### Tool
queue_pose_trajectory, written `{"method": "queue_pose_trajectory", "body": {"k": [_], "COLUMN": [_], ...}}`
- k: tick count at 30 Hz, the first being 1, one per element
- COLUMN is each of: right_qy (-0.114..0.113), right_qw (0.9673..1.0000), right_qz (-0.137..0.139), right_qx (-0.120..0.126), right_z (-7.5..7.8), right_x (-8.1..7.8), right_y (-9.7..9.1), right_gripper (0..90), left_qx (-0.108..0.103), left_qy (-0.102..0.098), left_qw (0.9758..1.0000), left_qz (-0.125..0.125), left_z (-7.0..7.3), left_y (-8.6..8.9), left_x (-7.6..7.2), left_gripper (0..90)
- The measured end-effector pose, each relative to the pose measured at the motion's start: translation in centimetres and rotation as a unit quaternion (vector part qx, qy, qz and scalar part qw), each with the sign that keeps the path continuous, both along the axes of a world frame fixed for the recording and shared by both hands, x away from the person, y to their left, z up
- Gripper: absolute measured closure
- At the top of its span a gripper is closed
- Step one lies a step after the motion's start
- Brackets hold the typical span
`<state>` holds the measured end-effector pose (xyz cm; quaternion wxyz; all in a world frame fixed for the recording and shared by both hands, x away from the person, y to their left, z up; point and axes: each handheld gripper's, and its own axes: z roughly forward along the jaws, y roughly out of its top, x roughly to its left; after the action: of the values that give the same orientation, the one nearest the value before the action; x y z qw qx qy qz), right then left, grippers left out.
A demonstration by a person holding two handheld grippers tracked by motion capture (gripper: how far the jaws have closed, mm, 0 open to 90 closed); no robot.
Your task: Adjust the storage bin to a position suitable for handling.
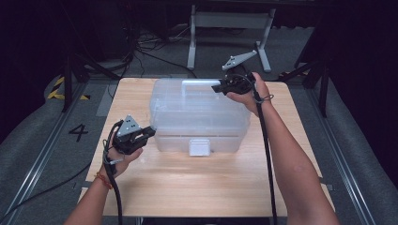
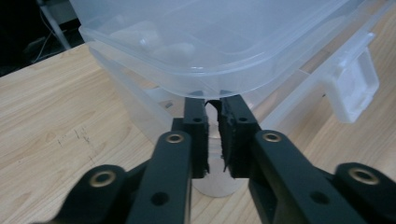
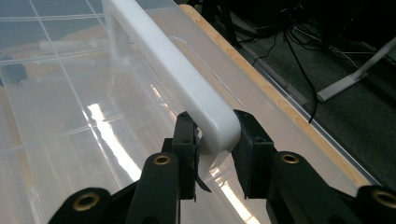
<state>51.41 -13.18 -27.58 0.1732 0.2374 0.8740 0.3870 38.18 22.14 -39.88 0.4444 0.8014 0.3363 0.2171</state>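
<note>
Clear plastic box (image 1: 199, 115) sits on the tabletop (image 1: 197, 183). Right gripper (image 3: 217, 140) pinches its white handle (image 3: 177, 70). Left gripper (image 2: 213, 122), fingers nearly pressed together, nips the lid's edge up close.

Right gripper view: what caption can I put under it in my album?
The right gripper clamps the white handle of a clear plastic box on a wooden table.

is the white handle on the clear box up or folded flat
Up: the white handle stands above the clear box's lid, clamped at one end by the right gripper.
</note>
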Motion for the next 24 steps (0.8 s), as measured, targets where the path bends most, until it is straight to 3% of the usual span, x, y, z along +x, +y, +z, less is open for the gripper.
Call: {"method": "queue_pose_trajectory", "body": {"k": [5,7,9,15,19,24], "right_qy": [-0.009,-0.036,-0.038,-0.051,-0.066,-0.083], "right_qw": [0.9999,0.9992,0.9991,0.9985,0.9974,0.9958], "right_qz": [0.001,-0.002,-0.008,-0.020,-0.027,-0.031], "right_qx": [-0.009,-0.018,-0.015,0.006,0.005,0.024], "right_z": [-0.1,0.0,0.0,0.3,0.2,0.0], "right_x": [-0.3,-0.8,-1.1,-2.5,-4.1,-6.3], "right_y": [0.1,0.1,-0.2,-2.3,-3.7,-6.0], "right_gripper": [71.7,64.3,62.3,57.0,51.4,50.0], "left_qx": [0.000,0.000,-0.002,0.000,0.007,0.010], "left_qy": [-0.003,-0.003,-0.003,-0.005,-0.008,-0.012], "left_qw": [1.0000,1.0000,1.0000,1.0000,0.9999,0.9999], "left_qz": [0.004,0.003,0.002,0.003,0.004,0.001], "left_z": [-0.1,-0.2,-0.2,-0.2,-0.2,-0.2], "left_y": [0.1,0.2,0.2,0.2,0.1,0.1], "left_x": [0.0,0.0,0.0,0.0,-0.1,0.1], "left_gripper": [89.2,89.5,89.7,89.8,89.9,89.9]}}
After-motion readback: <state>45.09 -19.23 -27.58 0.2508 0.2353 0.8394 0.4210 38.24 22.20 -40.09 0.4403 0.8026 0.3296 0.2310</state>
